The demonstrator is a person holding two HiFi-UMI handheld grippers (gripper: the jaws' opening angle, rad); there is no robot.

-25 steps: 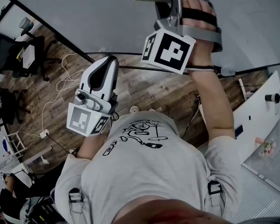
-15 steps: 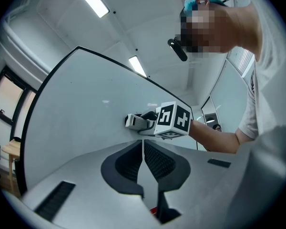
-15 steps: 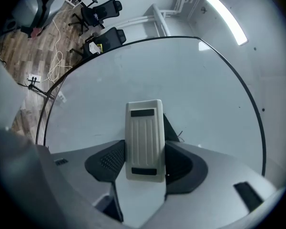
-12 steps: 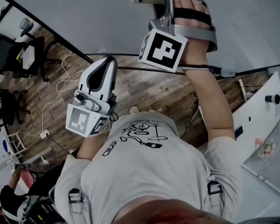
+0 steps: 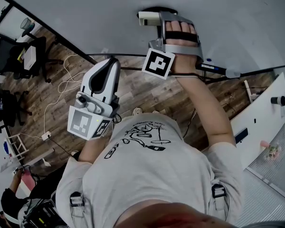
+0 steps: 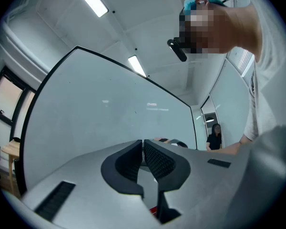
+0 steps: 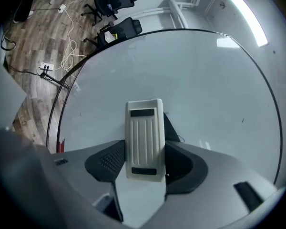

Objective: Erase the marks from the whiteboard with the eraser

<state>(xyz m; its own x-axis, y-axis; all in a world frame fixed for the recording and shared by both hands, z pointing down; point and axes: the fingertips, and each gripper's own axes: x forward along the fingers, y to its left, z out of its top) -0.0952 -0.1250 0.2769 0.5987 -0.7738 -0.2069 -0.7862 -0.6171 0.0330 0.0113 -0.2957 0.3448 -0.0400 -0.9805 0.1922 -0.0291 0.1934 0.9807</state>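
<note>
Clamping one eraser (image 7: 144, 137) between its jaws, the right gripper (image 7: 142, 162) holds it at the single whiteboard (image 7: 195, 80); left gripper (image 6: 143, 159) jaws together, empty.

The right arm (image 5: 206, 108) reaches out almost straight, and its hand (image 5: 181, 33) is strapped into the right hand-held gripper (image 5: 151, 18). That gripper's jaws are clamped on the two long sides of the eraser (image 7: 144, 140). The left hand-held gripper (image 6: 143, 150) is held lower, close in front of the body, pointing forward with its jaws closed together on nothing.
</note>
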